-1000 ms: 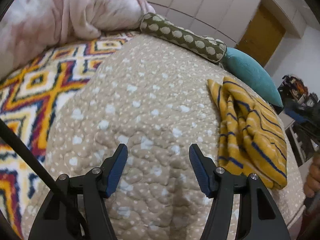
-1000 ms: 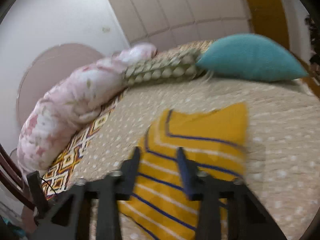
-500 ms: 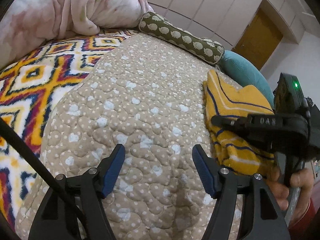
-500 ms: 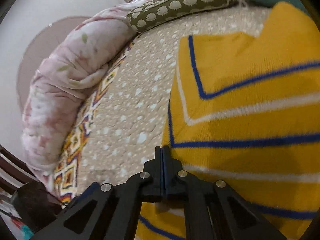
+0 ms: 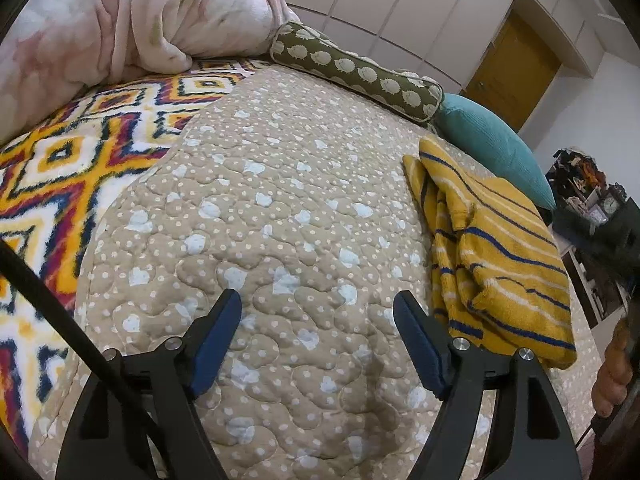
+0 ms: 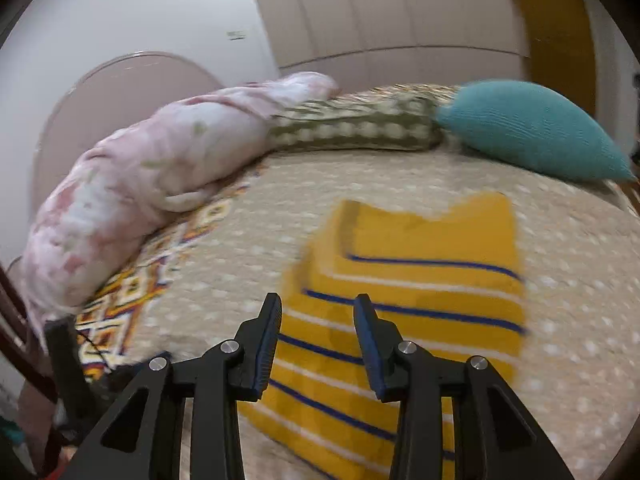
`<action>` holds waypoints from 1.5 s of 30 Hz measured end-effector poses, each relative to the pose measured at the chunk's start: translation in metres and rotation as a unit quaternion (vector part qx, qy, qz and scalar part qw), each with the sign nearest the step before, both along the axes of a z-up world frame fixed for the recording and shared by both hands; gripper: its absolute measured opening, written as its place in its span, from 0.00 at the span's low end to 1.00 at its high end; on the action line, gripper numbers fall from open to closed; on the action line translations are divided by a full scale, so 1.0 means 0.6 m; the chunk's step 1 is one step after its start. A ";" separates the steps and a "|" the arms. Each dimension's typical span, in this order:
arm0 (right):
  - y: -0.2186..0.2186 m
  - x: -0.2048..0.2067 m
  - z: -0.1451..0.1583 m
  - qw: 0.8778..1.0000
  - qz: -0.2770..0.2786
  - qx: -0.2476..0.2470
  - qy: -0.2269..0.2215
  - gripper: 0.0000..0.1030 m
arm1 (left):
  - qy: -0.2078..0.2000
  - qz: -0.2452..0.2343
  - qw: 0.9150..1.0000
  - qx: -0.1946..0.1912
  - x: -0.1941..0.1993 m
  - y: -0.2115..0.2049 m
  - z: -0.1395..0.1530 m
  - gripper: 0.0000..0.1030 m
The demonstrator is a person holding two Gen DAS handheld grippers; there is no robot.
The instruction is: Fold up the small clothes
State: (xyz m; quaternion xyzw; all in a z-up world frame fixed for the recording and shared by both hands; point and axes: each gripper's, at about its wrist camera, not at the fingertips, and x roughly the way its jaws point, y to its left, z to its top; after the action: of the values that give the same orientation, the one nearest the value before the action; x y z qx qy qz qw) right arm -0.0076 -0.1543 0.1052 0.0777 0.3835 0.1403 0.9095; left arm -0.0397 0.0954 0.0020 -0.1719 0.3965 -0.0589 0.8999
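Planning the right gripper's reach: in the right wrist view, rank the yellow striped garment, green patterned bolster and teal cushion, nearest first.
From the right gripper, jaws opening, nothing between them:
1. Yellow striped garment, just ahead on the quilt.
2. Green patterned bolster, far centre.
3. Teal cushion, far right; close to the bolster's distance.

This is a bedroom in a home: a bed fills both views, spread with a beige quilted cover dotted in white and a bright diamond-patterned blanket beside it. Along its far edge lie a bunched pink floral duvet, an olive bolster and a teal cushion, with a rounded headboard against the wall in the right wrist view. Behind the bed stand pale floor-to-ceiling wardrobe panels and a yellow-brown door, and a cluttered dark shelf sits off to the side.
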 end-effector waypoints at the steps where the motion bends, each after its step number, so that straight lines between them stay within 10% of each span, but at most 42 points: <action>1: -0.018 -0.005 -0.011 1.000 -0.007 0.002 0.012 0.40 | -0.001 0.000 1.000 0.000 0.000 0.000 0.000 0.75; 7: -0.062 -0.086 -0.103 0.999 -0.019 -0.024 0.035 0.38 | -0.014 0.000 1.000 0.027 -0.021 -0.019 0.029 0.75; 13: -0.074 -0.143 -0.101 0.999 -0.020 -0.026 0.004 0.39 | -0.025 -0.037 0.987 0.154 -0.039 -0.067 0.054 0.75; 20: -0.127 -0.188 -0.117 0.999 -0.031 0.021 -0.008 0.41 | 0.055 0.111 0.970 0.209 -0.090 0.131 0.010 0.82; 24: -0.162 -0.195 -0.139 0.996 -0.067 0.055 0.023 0.73 | 0.090 0.227 0.932 0.267 -0.136 0.252 0.024 0.81; 32: -0.178 -0.203 -0.144 0.992 -0.077 0.098 0.015 0.74 | 0.049 0.268 0.945 0.180 -0.228 0.311 0.095 0.81; 45: -0.171 -0.185 -0.143 0.991 -0.034 0.124 0.023 0.99 | -0.002 0.028 0.995 0.097 -0.094 -0.034 0.102 0.81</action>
State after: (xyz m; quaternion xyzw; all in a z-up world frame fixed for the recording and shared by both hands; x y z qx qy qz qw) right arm -0.1185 -0.2571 0.0194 0.2062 0.3812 0.1539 0.8879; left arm -0.0961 0.0747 0.0631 -0.0945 0.3935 0.0047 0.9144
